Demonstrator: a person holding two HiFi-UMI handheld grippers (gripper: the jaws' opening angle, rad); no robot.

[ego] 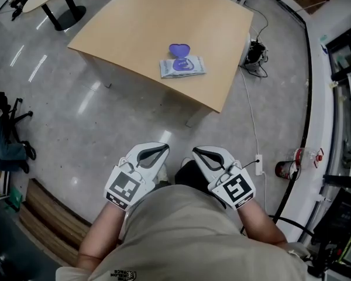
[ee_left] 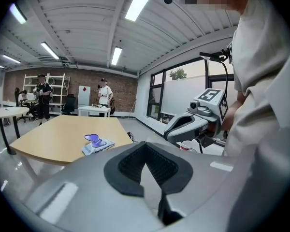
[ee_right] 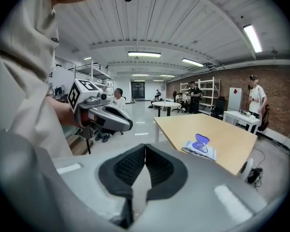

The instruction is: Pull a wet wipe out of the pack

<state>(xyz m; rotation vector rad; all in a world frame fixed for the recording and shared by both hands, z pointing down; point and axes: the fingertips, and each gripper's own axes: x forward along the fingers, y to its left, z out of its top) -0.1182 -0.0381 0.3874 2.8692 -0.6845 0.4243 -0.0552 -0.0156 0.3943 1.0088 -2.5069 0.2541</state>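
I'm holding my white left gripper [ego: 162, 150] and white right gripper [ego: 197, 153] tucked in by my belly, both with jaws pressed together on nothing, so I'm basically still at the approach step. The flat white wet wipe pack [ego: 182, 67], purple lid [ego: 179, 50] flipped open, is sitting well ahead on the light wooden table [ego: 164, 16]. I'm guessing the next move is reaching over, pinning the pack with one gripper and spreading the other to pinch a wipe.

Bright, even light comes from ceiling strip lamps [ee_left: 141, 1] above the table [ego: 134, 34]. Pale glare streaks the floor [ego: 58, 127] left of it, and soft shadow lies under its near edge. Both gripper views bulge, dark-cornered.
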